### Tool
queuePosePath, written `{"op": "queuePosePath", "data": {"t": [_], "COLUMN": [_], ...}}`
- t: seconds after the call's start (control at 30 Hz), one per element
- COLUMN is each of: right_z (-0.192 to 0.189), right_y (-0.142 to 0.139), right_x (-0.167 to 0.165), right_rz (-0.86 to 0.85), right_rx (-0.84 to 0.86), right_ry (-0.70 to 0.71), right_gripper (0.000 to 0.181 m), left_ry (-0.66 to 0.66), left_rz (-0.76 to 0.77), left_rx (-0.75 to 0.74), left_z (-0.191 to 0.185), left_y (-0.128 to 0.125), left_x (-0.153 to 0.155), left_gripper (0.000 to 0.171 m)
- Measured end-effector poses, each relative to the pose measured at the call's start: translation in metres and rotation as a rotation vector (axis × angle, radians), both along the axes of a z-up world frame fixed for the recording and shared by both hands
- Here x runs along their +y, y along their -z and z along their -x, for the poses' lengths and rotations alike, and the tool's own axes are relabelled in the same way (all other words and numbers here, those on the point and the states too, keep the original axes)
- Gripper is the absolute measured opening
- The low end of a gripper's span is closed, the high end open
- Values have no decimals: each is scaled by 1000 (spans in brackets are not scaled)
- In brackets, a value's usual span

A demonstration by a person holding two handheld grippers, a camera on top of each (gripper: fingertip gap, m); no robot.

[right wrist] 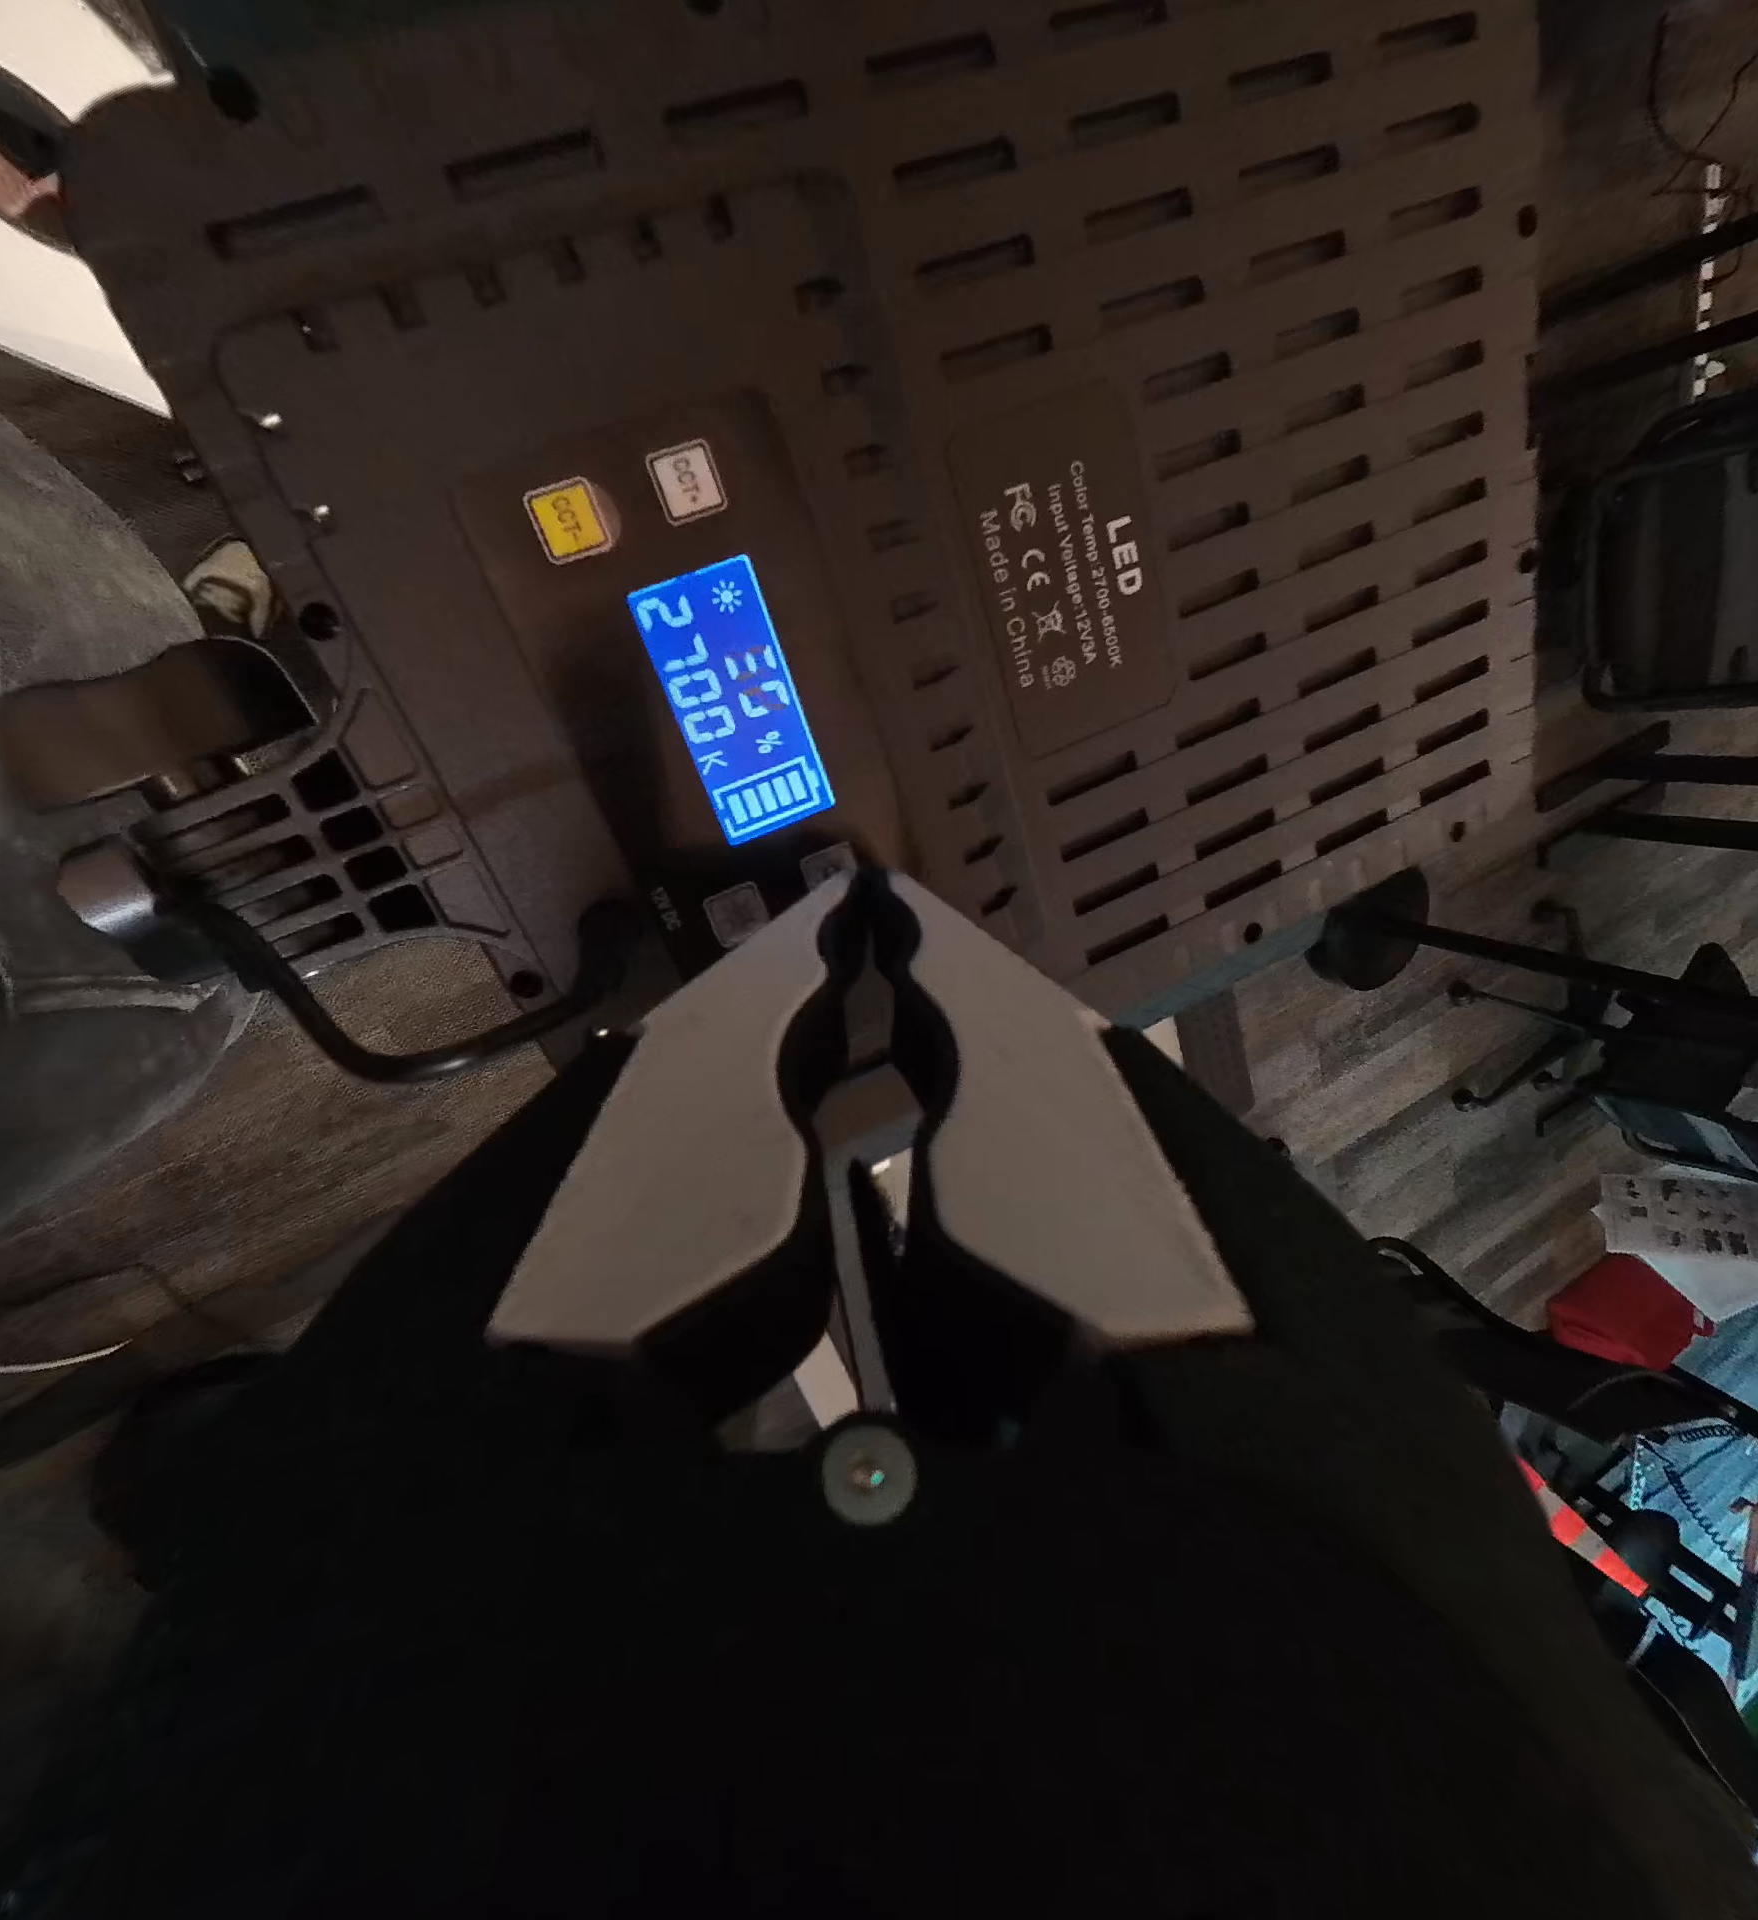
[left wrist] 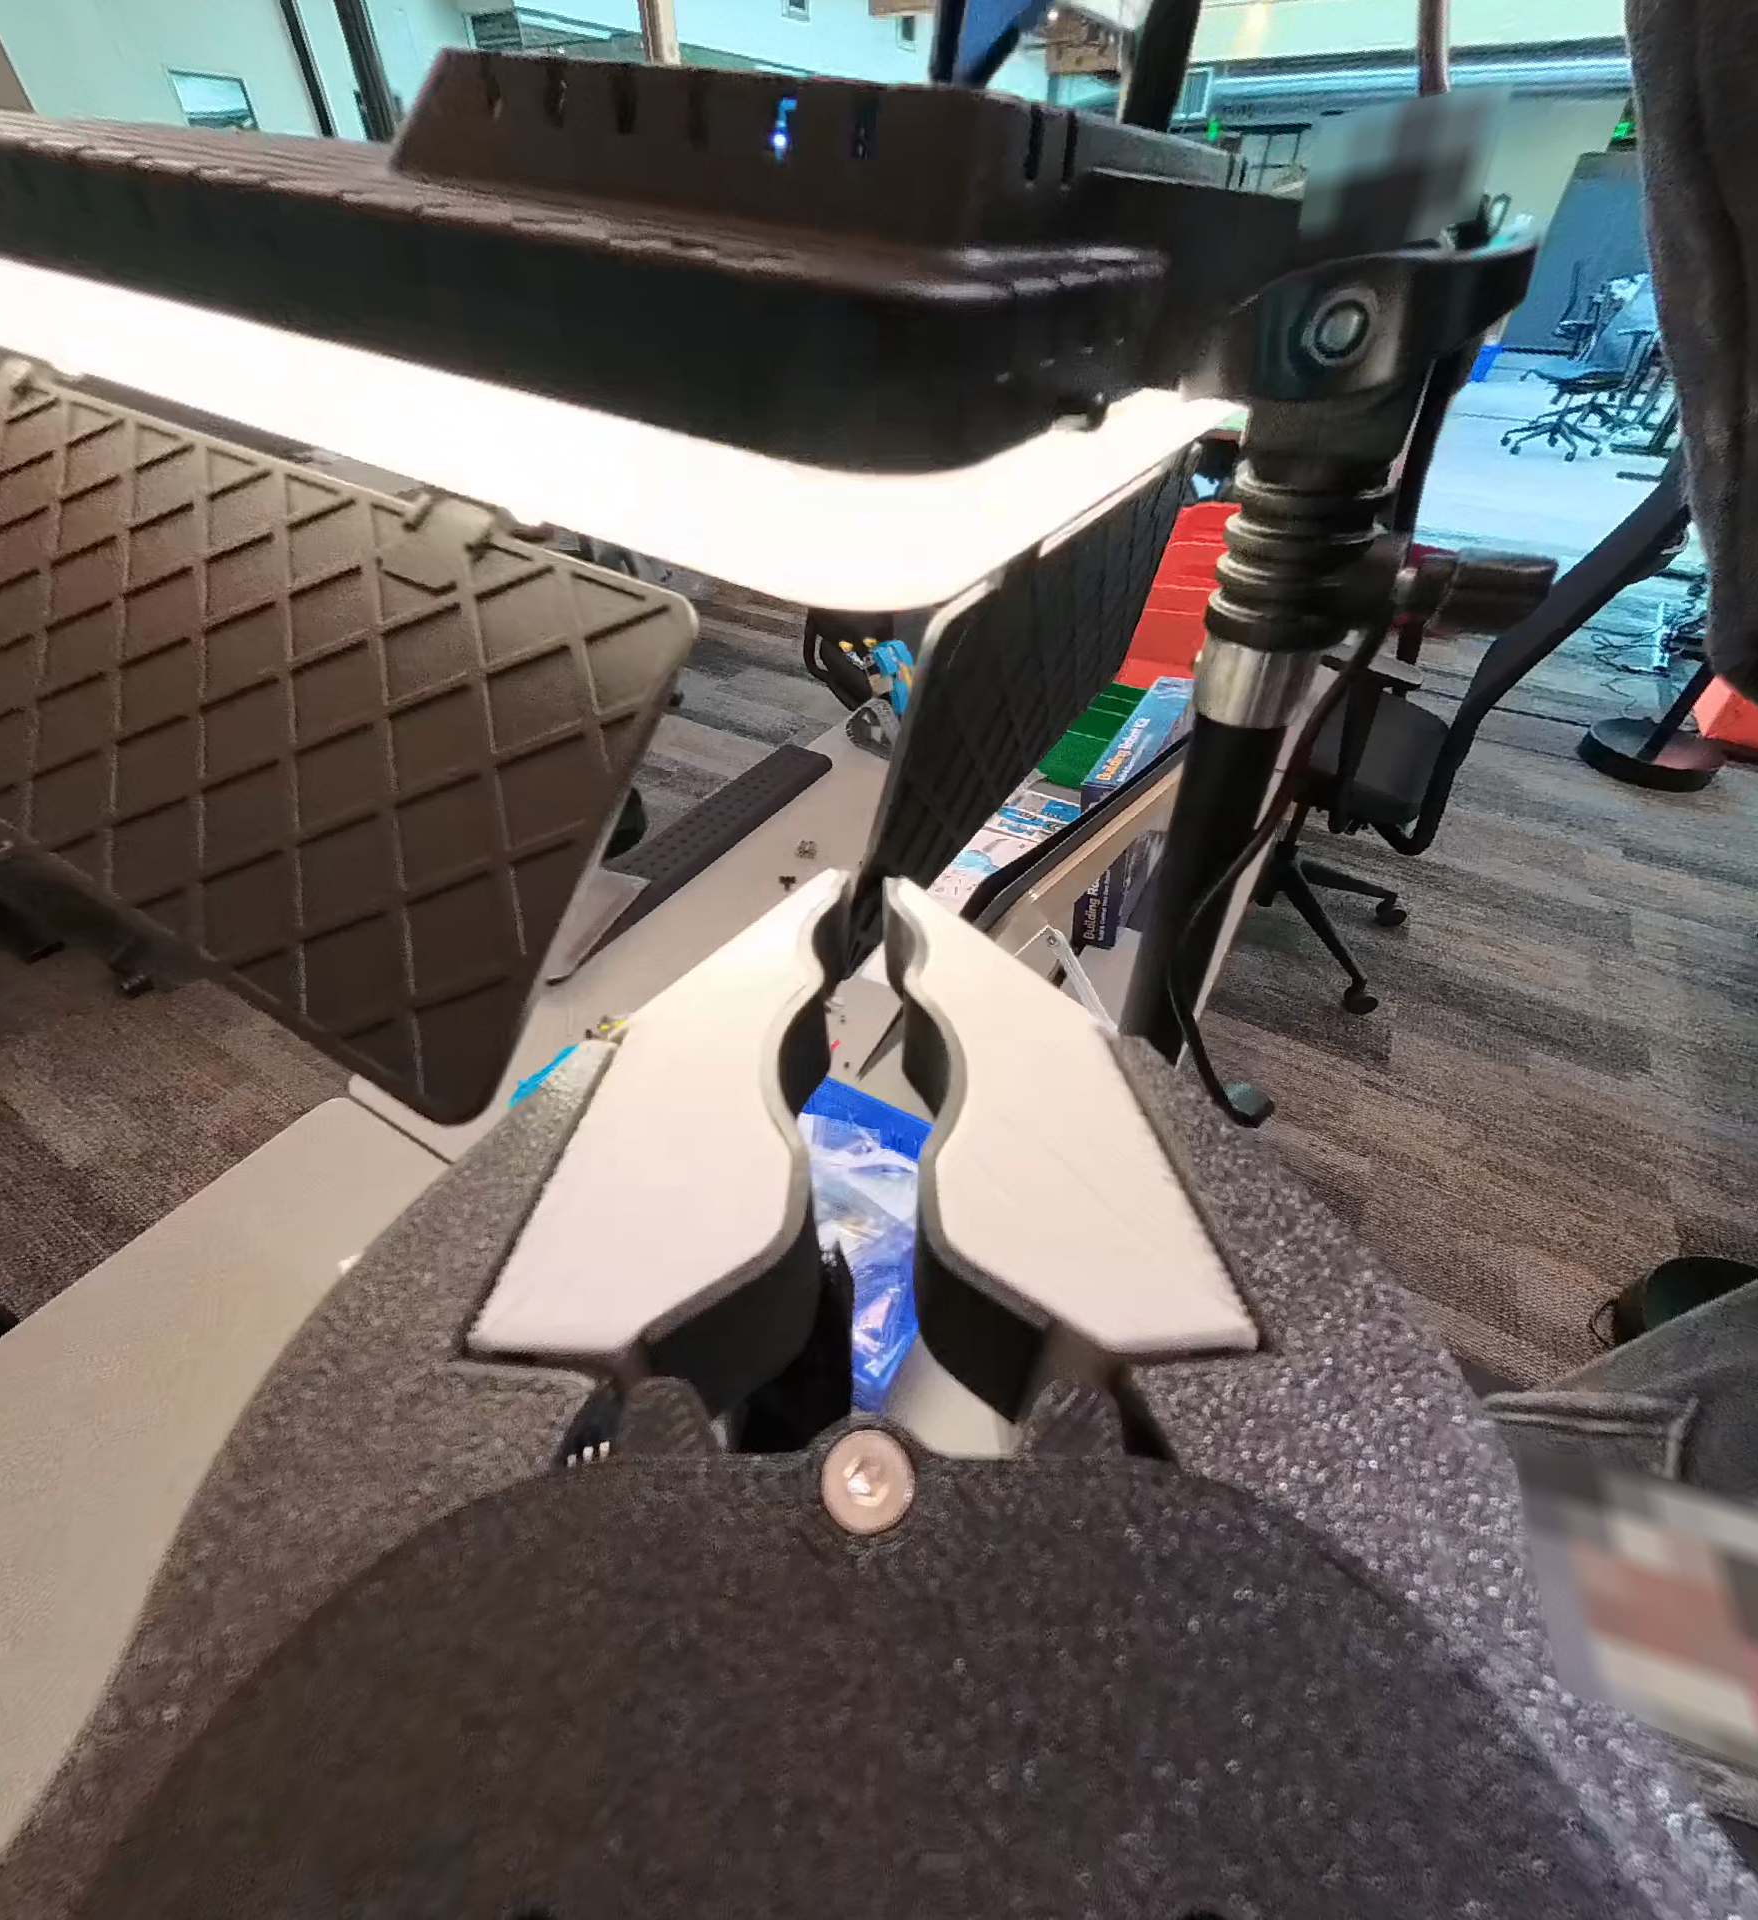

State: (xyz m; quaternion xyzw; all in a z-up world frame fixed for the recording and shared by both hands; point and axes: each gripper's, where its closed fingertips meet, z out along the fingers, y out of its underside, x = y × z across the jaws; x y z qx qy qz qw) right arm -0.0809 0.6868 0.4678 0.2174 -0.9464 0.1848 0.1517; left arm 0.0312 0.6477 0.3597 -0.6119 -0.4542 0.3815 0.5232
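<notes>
A black LED panel light [left wrist: 646, 291] on a stand [left wrist: 1259, 665] glows white on its underside. It has two diamond-patterned flaps. My left gripper [left wrist: 864, 904] is shut on the lower edge of the narrower right flap [left wrist: 1031, 707]. The wide left flap [left wrist: 283, 707] hangs free. In the right wrist view I see the panel's vented back [right wrist: 1270, 520] with a lit blue display [right wrist: 729, 701], a yellow button [right wrist: 568, 520] and a white button [right wrist: 688, 481]. My right gripper [right wrist: 867, 878] is shut and empty. Its tips touch the control strip just below the display, beside a small grey button [right wrist: 735, 914].
A grey table [left wrist: 75, 1403] lies below with a blue bin [left wrist: 864, 1164] of parts. Red and green bins [left wrist: 1166, 623] and boxes stand behind. Office chairs [left wrist: 1374, 790] stand on carpet at the right. A black cable [right wrist: 418, 1039] plugs into the panel. A person's grey clothing [left wrist: 1748, 312] is close by. Left tips to right tips: about 15 cm.
</notes>
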Motion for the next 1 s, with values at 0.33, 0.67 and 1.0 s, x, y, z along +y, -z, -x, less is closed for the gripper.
{"op": "queuePosePath", "data": {"t": [0.33,0.67,1.0], "right_z": [-5,-4,-4], "right_y": [-4,6,7], "right_x": [1,-2,-2], "right_rz": [65,64,44], "right_rx": [-28,-48,-77], "right_ry": [-6,8,24], "right_gripper": [0,0,0], "left_ry": [12,3,12], "left_rz": [21,15,-24], "left_rx": [-7,-8,-11], "left_z": [-2,-2,-2], "left_y": [0,1,1], "left_x": [1,-1,-2], "left_gripper": [4,4,4]}}
